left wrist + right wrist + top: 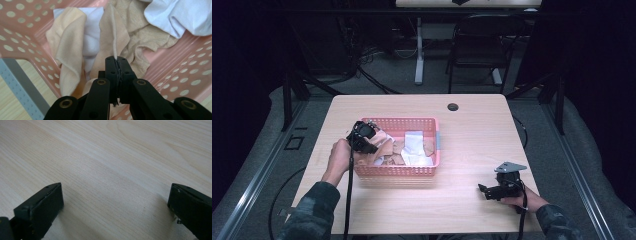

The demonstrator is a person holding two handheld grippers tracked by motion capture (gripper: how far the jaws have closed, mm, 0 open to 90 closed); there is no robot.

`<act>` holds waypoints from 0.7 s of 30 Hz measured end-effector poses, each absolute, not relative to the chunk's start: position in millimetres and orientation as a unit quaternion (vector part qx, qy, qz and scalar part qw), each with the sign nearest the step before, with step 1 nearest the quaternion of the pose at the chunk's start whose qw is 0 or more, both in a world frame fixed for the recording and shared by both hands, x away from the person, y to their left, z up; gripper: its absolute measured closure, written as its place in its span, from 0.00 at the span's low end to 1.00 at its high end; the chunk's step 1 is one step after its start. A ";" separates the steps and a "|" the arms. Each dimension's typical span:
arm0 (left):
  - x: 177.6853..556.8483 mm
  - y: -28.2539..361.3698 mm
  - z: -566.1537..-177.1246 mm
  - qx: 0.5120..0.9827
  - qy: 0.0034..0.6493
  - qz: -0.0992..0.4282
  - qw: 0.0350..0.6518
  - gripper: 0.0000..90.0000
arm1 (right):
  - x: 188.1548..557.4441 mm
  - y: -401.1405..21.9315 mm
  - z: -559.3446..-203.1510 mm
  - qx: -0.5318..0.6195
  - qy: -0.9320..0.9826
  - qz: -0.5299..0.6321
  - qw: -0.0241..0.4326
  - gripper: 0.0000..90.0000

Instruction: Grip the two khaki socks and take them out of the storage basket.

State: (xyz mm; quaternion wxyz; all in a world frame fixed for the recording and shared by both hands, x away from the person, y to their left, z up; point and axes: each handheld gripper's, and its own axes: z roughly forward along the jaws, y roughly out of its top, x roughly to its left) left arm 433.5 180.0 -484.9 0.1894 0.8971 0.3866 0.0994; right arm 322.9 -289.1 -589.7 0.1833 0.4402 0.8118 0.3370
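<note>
Beige cloth (113, 32) sits pinched in my left jaws: they are pressed fully together on a raised fold of it, and the thin edge of that fold stands up straight out of the clamp. My left gripper (117, 61) is inside the basket (22, 27), at its left end as the high view has it, where my left hand (339, 155) reaches in over the near-left corner. Everything else I place by that basket. Inside it, just beside the pinched fold, lies a pale yellow cloth (66, 47) folded over a white cloth (93, 37). Farther in, more tan fabric (145, 42) is bunched up, touching the piece I hold. Beyond that, toward the far wall, lies another white cloth (175, 15). The basket is pink plastic with round holes in its walls and floor. It stands on the tabletop (472, 130), left of the middle.

My right gripper (484, 190) is well apart from the basket, out to its right and nearer the tabletop's front edge, held in my right hand (524, 200). Its jaws stand wide apart with nothing between them, and bare wood grain shows in the gap in the right gripper view.
</note>
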 end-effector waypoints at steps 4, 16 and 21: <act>432.3 184.2 -478.4 0.896 0.385 0.096 0.200 0.98 | 322.9 -289.0 -589.7 0.440 0.812 0.337 0.183 0.00; 429.9 194.4 -455.5 0.887 0.389 0.102 0.227 0.98 | 322.8 -289.1 -589.7 0.440 0.812 0.337 0.183 0.00; 429.0 196.8 -442.7 0.884 0.388 0.108 0.239 0.98 | 322.9 -289.1 -589.6 0.440 0.812 0.337 0.183 0.00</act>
